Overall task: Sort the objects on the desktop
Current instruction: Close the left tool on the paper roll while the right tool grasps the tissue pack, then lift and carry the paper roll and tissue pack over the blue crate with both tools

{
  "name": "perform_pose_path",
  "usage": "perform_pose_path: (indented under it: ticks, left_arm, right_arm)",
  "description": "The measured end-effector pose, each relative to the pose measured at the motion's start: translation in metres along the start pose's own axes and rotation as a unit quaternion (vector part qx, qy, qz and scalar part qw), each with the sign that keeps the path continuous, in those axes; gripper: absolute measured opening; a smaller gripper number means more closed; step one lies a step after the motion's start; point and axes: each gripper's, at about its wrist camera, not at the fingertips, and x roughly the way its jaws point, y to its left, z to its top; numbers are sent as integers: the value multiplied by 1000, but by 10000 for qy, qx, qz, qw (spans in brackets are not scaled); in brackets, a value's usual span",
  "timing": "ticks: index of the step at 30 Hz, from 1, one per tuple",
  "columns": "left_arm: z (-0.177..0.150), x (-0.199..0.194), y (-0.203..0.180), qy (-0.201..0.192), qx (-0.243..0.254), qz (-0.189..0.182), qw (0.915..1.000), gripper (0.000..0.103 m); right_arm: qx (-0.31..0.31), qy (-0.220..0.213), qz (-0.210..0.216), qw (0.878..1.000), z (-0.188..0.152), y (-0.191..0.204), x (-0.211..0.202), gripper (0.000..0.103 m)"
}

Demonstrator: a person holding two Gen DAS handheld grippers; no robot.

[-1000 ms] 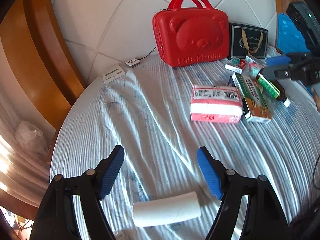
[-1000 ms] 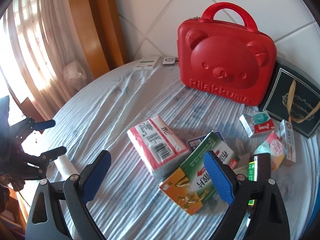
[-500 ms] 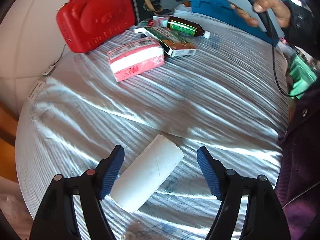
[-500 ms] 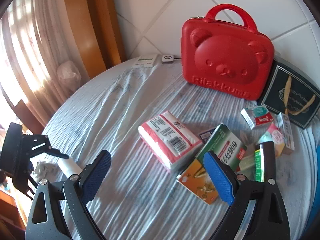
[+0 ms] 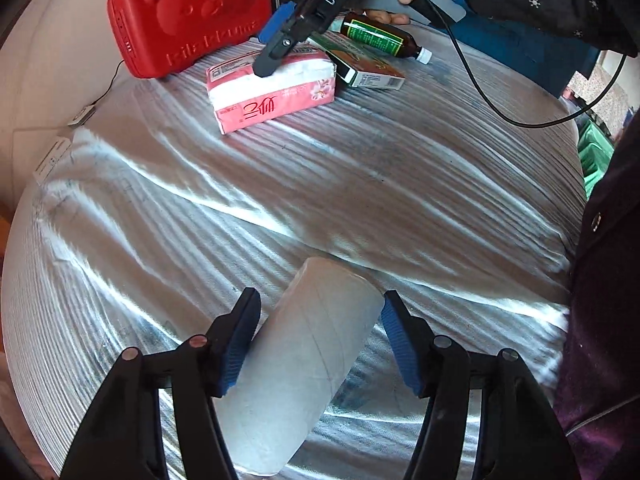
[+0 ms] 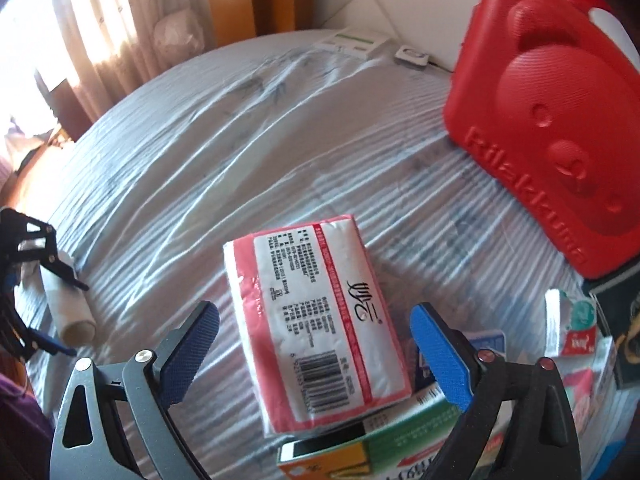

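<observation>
A round counter [image 5: 360, 184] under a pale striped cloth stands against a white tiled wall, with a curtained window off to one side. The red bear-faced case [image 5: 188, 12] stands upright at the counter's far edge, by the wall. Just in front of the case lies a pink-and-white tissue pack [image 5: 272, 88], flat, its long axis running roughly along the case's face. The right tool [image 6: 316, 352] hangs over the pack with its jaws apart, one blue pad on either side and neither pressing. A green-and-orange box [image 5: 364, 66] and a brown bottle [image 5: 380, 38] lie beside the pack. Well away from the case, at the near edge, lies a white paper roll [image 5: 308, 364], its long axis slanting toward the case. The left tool [image 5: 318, 344] straddles the roll, jaws closing; the left pad touches the roll, the right is still off it.
</observation>
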Motion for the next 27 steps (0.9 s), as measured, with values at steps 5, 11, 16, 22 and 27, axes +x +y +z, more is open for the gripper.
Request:
perform_pose_path:
  ticks: [5, 11, 16, 22, 27]
  left_arm:
    - [-7, 8, 8, 107, -485, -15, 9988, 59]
    - [-12, 3, 8, 123, -888, 167, 9958, 48]
    - [-15, -11, 1, -72, -1159, 388, 9925, 47]
    - [5, -32, -3, -446, -1165, 651, 9900, 46]
    - [38, -55, -21, -860, -960, 780, 9886, 45]
  right_arm:
    - [-785, 585, -30, 9952, 5, 13, 30, 100]
    - [12, 271, -510, 9983, -6, 11, 18, 78]
    - [809, -288, -656, 9941, -21, 24, -19, 78]
    - [1642, -888, -782, 9793, -44, 42, -65, 78]
    - [2041, -1297, -983, 9653, -54, 43, -113, 78]
